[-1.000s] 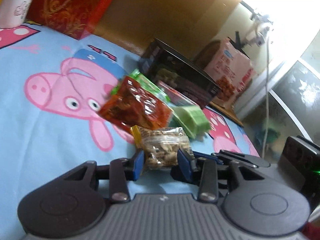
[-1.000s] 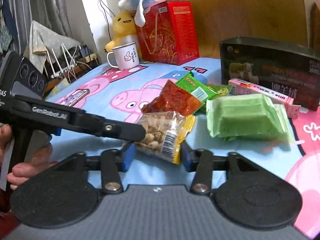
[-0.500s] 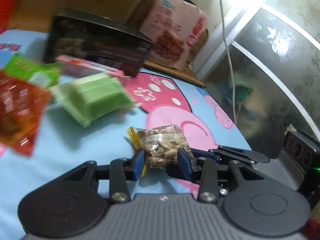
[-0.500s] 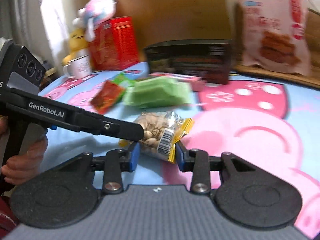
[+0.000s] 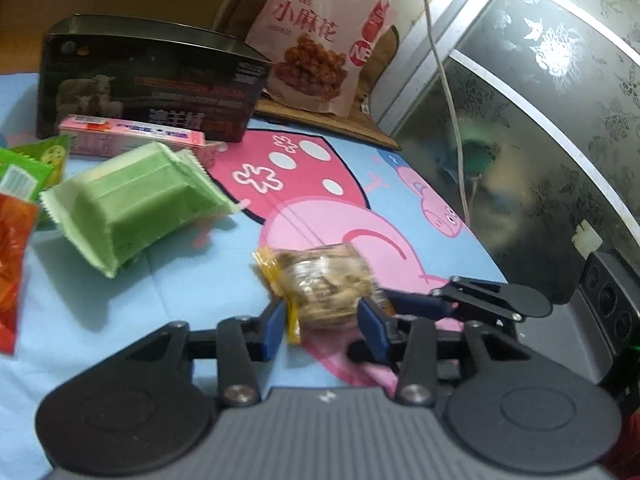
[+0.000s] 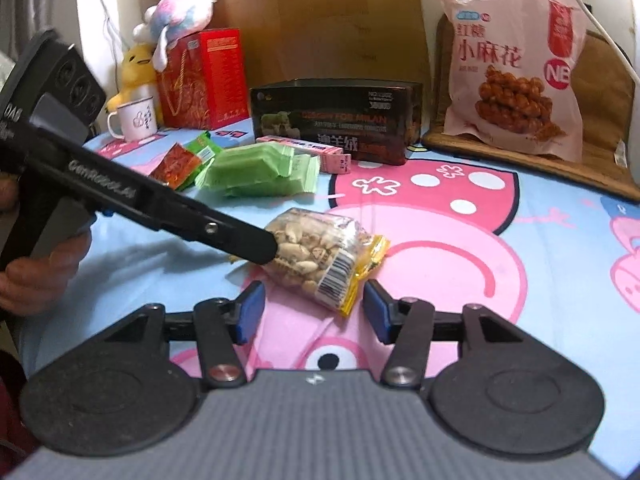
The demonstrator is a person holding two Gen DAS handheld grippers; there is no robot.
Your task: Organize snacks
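Nuts are showing through the clear film of the nut packet (image 6: 320, 258), which has yellow crimped ends and a barcode, and it is lying on the Peppa Pig sheet (image 6: 540, 264). Your left gripper (image 5: 324, 322) is grasping it by one end, while your right gripper (image 6: 314, 312) is sitting released, fingers apart either side of the other end. Behind, a green wafer pack (image 6: 260, 170), a black box (image 6: 336, 120) and a pink mahua bag (image 6: 516, 68) are resting near the wooden headboard.
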